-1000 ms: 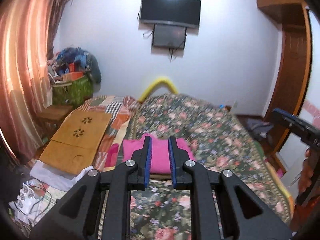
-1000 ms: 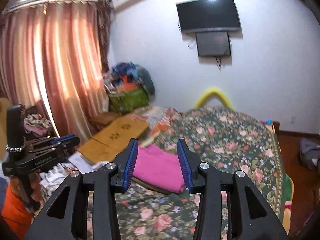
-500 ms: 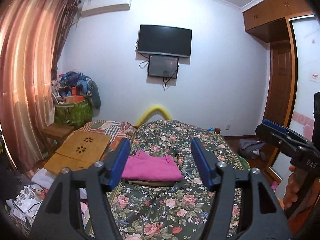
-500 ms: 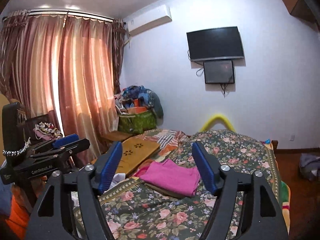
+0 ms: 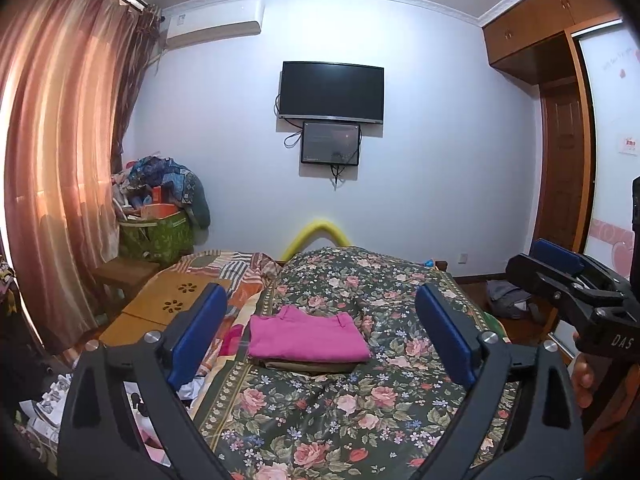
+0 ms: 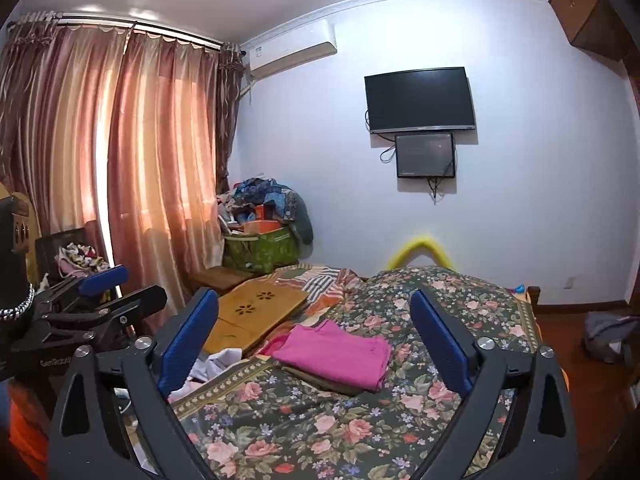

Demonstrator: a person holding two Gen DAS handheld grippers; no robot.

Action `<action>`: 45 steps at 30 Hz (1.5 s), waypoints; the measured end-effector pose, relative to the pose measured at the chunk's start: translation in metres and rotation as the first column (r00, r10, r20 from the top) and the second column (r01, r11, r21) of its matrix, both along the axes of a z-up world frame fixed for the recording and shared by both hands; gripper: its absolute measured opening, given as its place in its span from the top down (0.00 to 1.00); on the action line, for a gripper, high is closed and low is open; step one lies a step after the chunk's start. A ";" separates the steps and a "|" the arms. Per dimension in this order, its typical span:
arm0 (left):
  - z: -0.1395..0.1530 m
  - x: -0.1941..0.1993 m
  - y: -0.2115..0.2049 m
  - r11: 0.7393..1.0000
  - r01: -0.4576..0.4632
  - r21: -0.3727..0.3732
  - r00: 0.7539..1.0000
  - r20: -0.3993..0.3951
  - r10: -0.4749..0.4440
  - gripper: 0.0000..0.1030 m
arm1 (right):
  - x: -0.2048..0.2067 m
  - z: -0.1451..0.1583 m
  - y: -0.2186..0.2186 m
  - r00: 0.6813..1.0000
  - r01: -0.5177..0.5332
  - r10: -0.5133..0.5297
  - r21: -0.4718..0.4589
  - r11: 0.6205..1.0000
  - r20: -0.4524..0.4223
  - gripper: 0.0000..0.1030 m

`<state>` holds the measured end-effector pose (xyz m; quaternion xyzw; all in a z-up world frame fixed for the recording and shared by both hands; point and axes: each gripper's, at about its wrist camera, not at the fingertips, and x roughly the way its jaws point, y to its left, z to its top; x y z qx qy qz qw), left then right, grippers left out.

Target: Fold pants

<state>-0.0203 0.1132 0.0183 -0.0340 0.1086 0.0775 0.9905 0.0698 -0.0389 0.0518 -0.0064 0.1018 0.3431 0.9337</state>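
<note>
Left wrist view: the left tool (image 5: 320, 336) fills the foreground, its blue-padded fingers (image 5: 198, 334) spread wide with nothing between them.
Right wrist view: the right tool (image 6: 316, 340) is likewise spread wide and empty, raised above the near end of the bed (image 6: 440, 420).
Cross-sighting: the right tool (image 5: 568, 284) appears at the right edge of the left wrist view, gripped by a hand (image 5: 582, 384); the left tool (image 6: 92, 300) appears at the left edge of the right wrist view.
Pants: the pink pants (image 5: 306, 338) lie folded into a flat rectangle on the flowered bedspread (image 5: 360, 400), well ahead of both tools and touched by neither.
Under the pants: a folded olive-brown garment (image 5: 308, 366) lies directly beneath, its edge showing along the near side; from the right wrist view the pink pants (image 6: 336, 350) sit square on this layer (image 6: 320, 378).
Beside the bed: a wooden lap tray (image 5: 168, 308) rests to the left of the pants, on a striped patchwork cover (image 5: 236, 268).
Far wall: a dark television (image 5: 331, 93) with a smaller screen (image 5: 330, 143) below it, and an air conditioner (image 5: 216, 22) near the ceiling.
Left side of room: pink curtains (image 5: 60, 168) and a green bag (image 5: 156, 236) heaped with clothes.
</note>
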 end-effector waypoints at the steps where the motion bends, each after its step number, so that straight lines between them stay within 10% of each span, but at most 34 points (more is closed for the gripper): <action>1: -0.001 0.000 0.000 1.000 0.001 -0.003 1.000 0.000 -0.001 0.04 | -0.003 -0.001 0.000 1.000 0.009 -0.009 -0.001 1.000 0.008 0.03; 45: -0.011 0.005 0.000 1.000 0.016 -0.009 1.000 -0.011 -0.016 0.00 | -0.010 -0.002 0.002 0.999 0.038 -0.037 -0.024 0.999 0.018 0.01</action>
